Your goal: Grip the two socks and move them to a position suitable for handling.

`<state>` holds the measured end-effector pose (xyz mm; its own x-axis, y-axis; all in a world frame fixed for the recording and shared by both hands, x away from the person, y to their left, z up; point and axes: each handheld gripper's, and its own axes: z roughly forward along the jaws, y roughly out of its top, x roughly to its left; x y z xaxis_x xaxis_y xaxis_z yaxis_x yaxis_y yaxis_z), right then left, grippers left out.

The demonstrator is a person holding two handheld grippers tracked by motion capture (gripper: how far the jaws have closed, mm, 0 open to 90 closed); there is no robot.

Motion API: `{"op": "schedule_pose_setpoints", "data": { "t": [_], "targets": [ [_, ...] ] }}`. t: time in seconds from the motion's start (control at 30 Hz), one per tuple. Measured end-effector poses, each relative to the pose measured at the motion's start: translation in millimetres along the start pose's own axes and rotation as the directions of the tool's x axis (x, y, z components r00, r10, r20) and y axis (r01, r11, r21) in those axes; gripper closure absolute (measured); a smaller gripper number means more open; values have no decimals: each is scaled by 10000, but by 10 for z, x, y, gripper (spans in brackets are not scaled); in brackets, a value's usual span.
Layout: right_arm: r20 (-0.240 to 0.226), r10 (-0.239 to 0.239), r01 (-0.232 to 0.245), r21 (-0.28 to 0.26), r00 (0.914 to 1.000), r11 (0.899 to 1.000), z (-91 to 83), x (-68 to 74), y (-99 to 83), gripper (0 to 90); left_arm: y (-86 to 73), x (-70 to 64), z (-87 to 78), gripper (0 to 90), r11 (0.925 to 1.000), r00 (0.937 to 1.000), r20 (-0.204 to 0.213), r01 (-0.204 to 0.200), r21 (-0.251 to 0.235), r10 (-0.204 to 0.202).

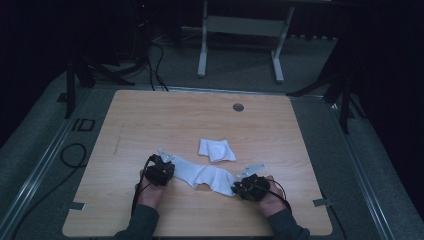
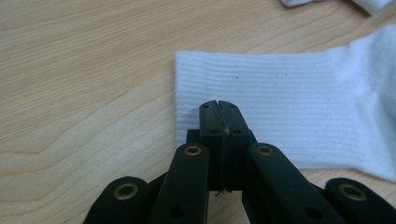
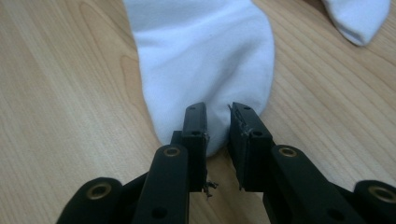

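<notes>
A long white sock (image 1: 205,175) lies flat on the wooden table (image 1: 150,120), stretched between my two grippers. My left gripper (image 1: 160,170) sits at its ribbed cuff (image 2: 280,93). The jaws of the left gripper (image 2: 218,105) are shut, tips over the cuff's near corner, and the fabric shows no pucker. My right gripper (image 1: 250,186) is at the toe end. In the right gripper view the right gripper (image 3: 218,109) is open, with the sock's rounded toe (image 3: 205,56) lying in the gap. A second white sock (image 1: 217,150), bunched up, lies just beyond.
A round cable hole (image 1: 238,107) sits near the table's far edge. A white desk frame (image 1: 240,30) stands on the floor beyond, and a cable (image 1: 75,155) loops on the floor at the left. The bunched sock's tip (image 3: 359,16) is close to the right gripper.
</notes>
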<state>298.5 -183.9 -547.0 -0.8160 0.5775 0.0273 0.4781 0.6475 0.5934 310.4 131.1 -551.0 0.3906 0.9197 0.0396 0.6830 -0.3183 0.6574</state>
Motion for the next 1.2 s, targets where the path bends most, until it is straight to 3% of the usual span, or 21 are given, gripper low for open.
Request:
{"op": "schedule_pose_setpoints", "data": {
  "t": [0.07, 0.2, 0.27, 0.4, 0.43, 0.63, 0.8, 0.83, 0.87, 1.2],
  "targets": [
    [15, -29, 29, -3, 10000, 10000, 1, 2, 1, 760, 5, -27, -15, 873, 10000, 9999, 75, -72, -69, 73],
    [103, -142, 141, 13, 9998, 9999, 6, 12, 7, 757, 63, -301, -91, 873, 9943, 9914, 948, -839, -658, 899],
    [105, -116, 116, 10, 9999, 9999, 6, 14, 7, 757, 70, -444, -79, 876, 9914, 9842, 1245, -1200, -527, 1258],
    [102, -120, 120, 9, 9999, 9999, 5, 14, 6, 757, 8, -593, -3, 887, 9892, 9732, 1787, -1468, 1, 1445],
    [98, -120, 120, 11, 9999, 9999, 5, 13, 6, 757, -4, -606, -6, 890, 9887, 9708, 1884, -1497, -95, 1487],
    [67, -147, 146, 59, 9999, 9999, -3, 0, 2, 757, -11, -572, -25, 895, 9870, 9675, 1979, -1607, 24, 1571],
    [257, -58, 54, 165, 9997, 9998, -27, -49, -18, 745, -23, -473, -69, 895, 9772, 9543, 2237, -2100, 302, 1982],
    [257, -58, 54, 165, 9997, 9998, -27, -49, -18, 745, -23, -473, -69, 895, 9772, 9543, 2237, -2100, 302, 1982],
    [345, -97, 89, 223, 9994, 9997, -31, -53, -17, 744, -28, -449, -81, 895, 9738, 9495, 2321, -2249, 337, 2112],
    [503, -21, 4, 328, 9987, 9995, -51, -85, -26, 745, -41, -372, -100, 893, 9710, 9358, 2800, -2350, 433, 2140]
  ]
}}
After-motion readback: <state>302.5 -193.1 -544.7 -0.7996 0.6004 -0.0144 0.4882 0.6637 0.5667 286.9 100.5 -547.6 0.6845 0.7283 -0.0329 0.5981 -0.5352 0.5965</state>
